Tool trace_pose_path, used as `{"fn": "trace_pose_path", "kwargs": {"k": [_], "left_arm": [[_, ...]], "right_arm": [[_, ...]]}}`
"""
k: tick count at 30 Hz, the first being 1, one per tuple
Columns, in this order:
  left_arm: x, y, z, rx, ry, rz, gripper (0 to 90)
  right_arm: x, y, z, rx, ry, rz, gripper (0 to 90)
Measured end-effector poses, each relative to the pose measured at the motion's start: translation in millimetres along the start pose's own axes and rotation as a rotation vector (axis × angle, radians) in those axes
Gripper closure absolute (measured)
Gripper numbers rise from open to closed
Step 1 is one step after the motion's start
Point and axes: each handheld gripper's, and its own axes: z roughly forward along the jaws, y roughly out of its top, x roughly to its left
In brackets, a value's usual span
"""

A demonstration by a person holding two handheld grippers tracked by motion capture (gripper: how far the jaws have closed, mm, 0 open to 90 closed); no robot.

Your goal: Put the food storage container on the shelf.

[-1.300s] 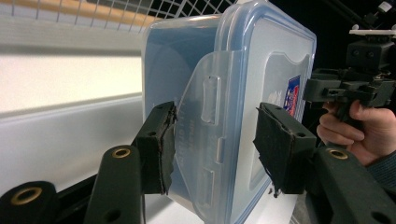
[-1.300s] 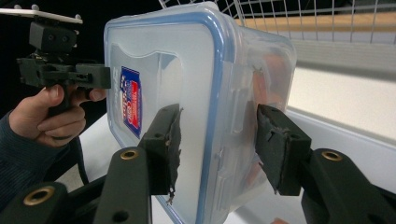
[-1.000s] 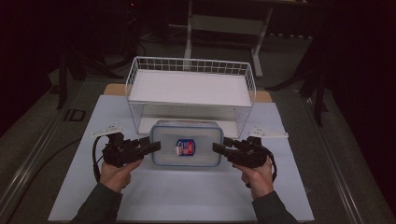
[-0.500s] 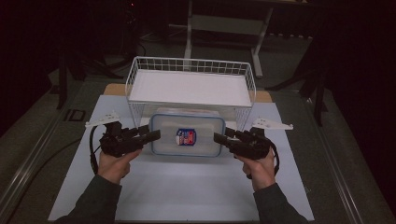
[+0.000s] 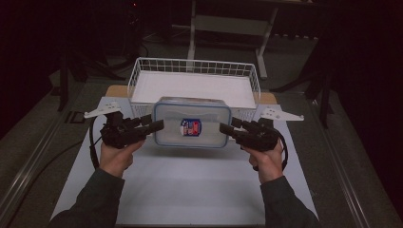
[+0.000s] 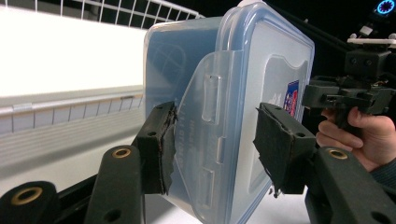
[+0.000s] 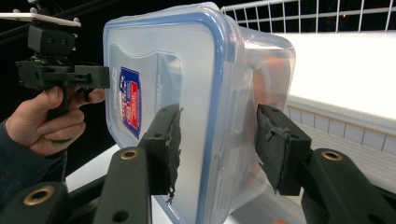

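The box (image 5: 192,128) has gone up and away from the person since 1 second ago. Back then it lay flat on the white mat (image 5: 190,190) in front of the wire basket (image 5: 195,78). Now, in the high view, it hangs over the near wall of the basket, and both hands sit higher and farther forward.

It is a see-through plastic box with a blue-edged lid and a small red and blue sticker (image 5: 191,127) on top. The left gripper (image 5: 151,126) has the box's left end. The right gripper (image 5: 229,128) has the right end. So the box's long side runs from 1 gripper to the other, the same way the basket's long side runs.

In the left gripper view, the 2 black jaws sit on each side of the box's end clip (image 6: 208,135). One pad (image 6: 163,149) touches the box. The other pad (image 6: 278,149) looks like it has a small gap. In the right gripper view, it is the same: jaws on both sides of the box's end, but I cannot tell if both press on it. The box is in the air, so my guess is they hold it.

The basket lies straight ahead of the box and looks empty. Both hands are about as near to it. My guess is the box goes in next, flat, with both hands moving together.
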Motion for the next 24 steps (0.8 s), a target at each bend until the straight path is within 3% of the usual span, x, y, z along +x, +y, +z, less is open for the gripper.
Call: {"fn": "trace_pose_path", "kwargs": {"k": [9,24], "left_arm": [[1.2,15.7,4.3,-0.025,-0.002,0.024,48.9],[20.3,30.9,18.0,-0.063,-0.012,-0.004,49.0]], "right_arm": [[-4.0,16.2,0.1,-0.027,-0.004,-0.021,51.4],[-19.3,31.5,12.0,-0.055,-0.017,-0.013,51.4]]}}
